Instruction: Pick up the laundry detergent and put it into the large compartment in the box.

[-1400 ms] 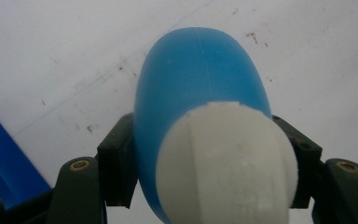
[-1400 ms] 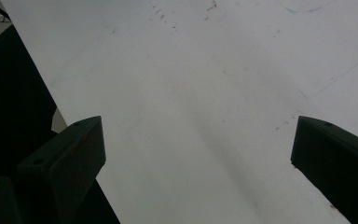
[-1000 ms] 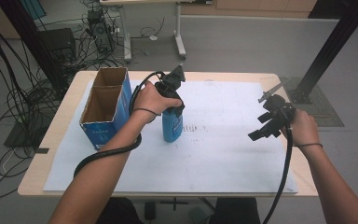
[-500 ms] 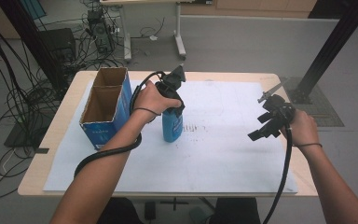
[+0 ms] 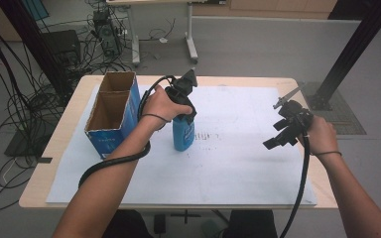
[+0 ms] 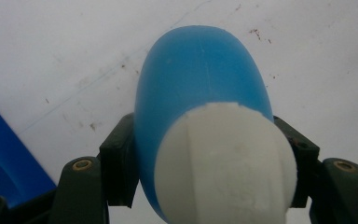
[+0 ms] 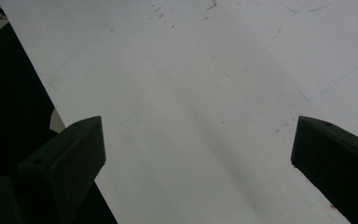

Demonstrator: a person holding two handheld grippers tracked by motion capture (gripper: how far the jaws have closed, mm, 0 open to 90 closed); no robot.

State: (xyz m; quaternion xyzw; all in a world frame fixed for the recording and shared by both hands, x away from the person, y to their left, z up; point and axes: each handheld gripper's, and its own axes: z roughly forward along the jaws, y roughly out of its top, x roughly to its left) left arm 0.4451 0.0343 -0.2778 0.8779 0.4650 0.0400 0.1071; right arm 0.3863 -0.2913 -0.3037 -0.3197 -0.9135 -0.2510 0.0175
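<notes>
1. High view is showing the left gripper (image 5: 183, 106) pressing down on a blue bottle (image 5: 183, 134), which is standing upright on the white sheet (image 5: 238, 163) just at 3 o'clock of the box (image 5: 110, 121).
2. Left gripper view is showing the pads clamping the bottle (image 6: 200, 84) just under its white cap (image 6: 223, 163).
3. Right gripper (image 5: 284, 133) is hovering well apart at the bottle's 3 o'clock, jaws standing wide, nothing between them.

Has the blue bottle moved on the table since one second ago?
No. The blue bottle stands at the same distance from the cardboard box, and the left gripper holds it near its top.
</notes>
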